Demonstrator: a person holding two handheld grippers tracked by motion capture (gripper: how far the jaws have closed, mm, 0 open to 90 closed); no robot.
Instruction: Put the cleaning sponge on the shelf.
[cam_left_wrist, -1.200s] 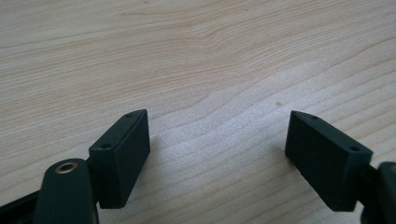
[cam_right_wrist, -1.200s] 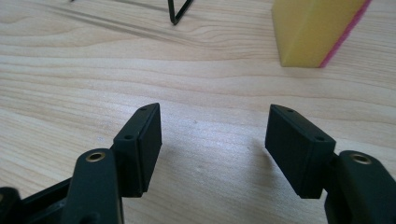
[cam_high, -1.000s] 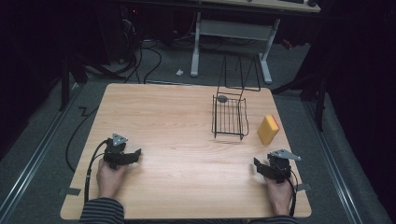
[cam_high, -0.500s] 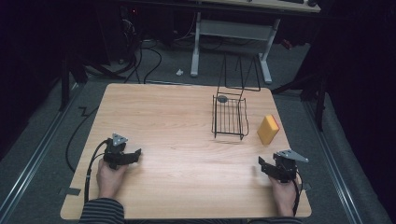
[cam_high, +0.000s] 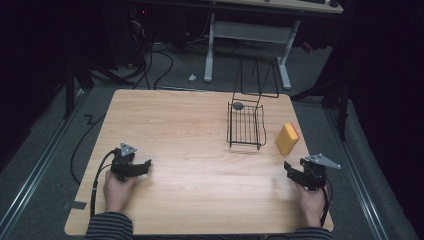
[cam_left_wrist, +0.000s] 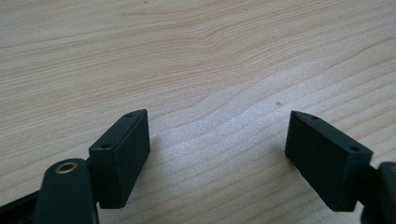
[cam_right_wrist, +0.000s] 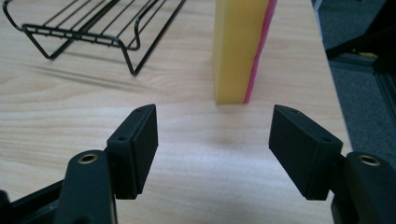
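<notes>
Two grippers, left (cam_high: 142, 166) and right (cam_high: 292, 170), sat wide open and empty on the tabletop (cam_high: 190, 130); sponge (cam_right_wrist: 240, 46) stood at right's 12 o'clock, no readable writing.

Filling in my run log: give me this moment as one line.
left hand-held gripper: open, above bare table | right hand-held gripper: open, facing upright yellow sponge | wire rack: beside sponge

left gripper (cam_high: 142, 165): jaws apart, low; right gripper (cam_high: 292, 170): jaws apart, low
</notes>
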